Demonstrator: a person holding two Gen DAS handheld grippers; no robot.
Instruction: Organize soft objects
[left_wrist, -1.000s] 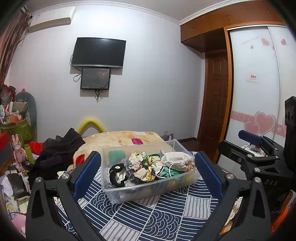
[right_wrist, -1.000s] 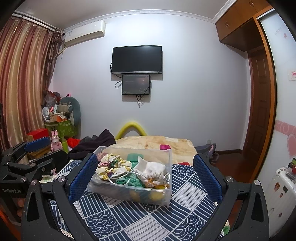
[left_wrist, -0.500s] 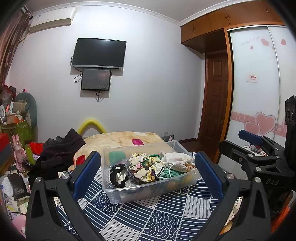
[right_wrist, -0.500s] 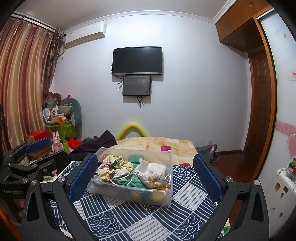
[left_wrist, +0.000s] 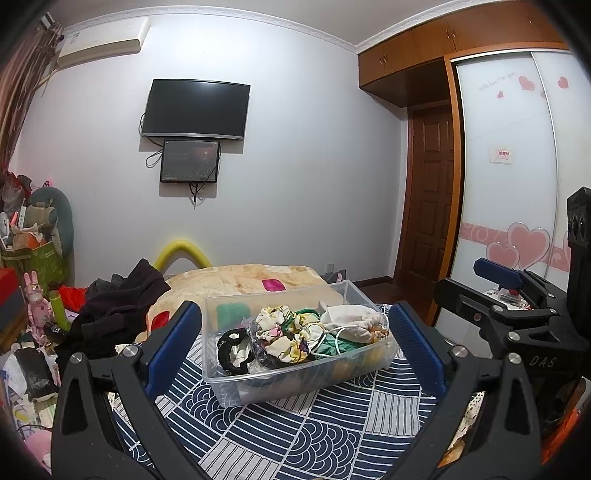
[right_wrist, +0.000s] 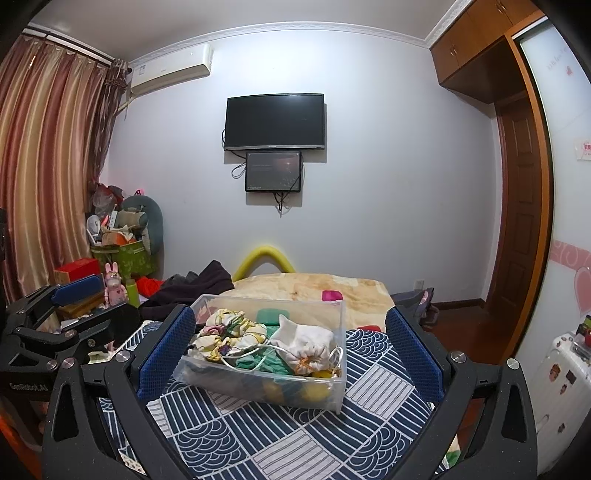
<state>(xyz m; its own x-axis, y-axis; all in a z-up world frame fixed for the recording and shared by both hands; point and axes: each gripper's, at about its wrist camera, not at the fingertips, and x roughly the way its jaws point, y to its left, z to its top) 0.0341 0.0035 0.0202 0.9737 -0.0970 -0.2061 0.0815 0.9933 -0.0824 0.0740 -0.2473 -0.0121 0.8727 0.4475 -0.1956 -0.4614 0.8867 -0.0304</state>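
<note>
A clear plastic bin (left_wrist: 295, 384) (right_wrist: 236, 384) sits on the blue patterned bed cover (left_wrist: 295, 435) (right_wrist: 280, 439). It holds soft items: a white drawstring pouch (left_wrist: 351, 317) (right_wrist: 308, 343), floral scrunchies (left_wrist: 284, 334) (right_wrist: 229, 330), a black scrunchie (left_wrist: 232, 350) and green cloth (right_wrist: 266, 362). My left gripper (left_wrist: 295, 343) is open and empty, its blue pads on either side of the bin in view, short of it. My right gripper (right_wrist: 290, 350) is open and empty, likewise short of the bin. Each gripper shows at the edge of the other's view.
A beige blanket (left_wrist: 243, 284) and dark clothes (left_wrist: 118, 310) lie behind the bin. Cluttered boxes and toys (right_wrist: 110, 266) stand at the left. A white suitcase (right_wrist: 554, 384) stands at the right near the wardrobe and door.
Both views have shifted slightly; the bin sits a little lower in frame. Both grippers stay open and empty.
</note>
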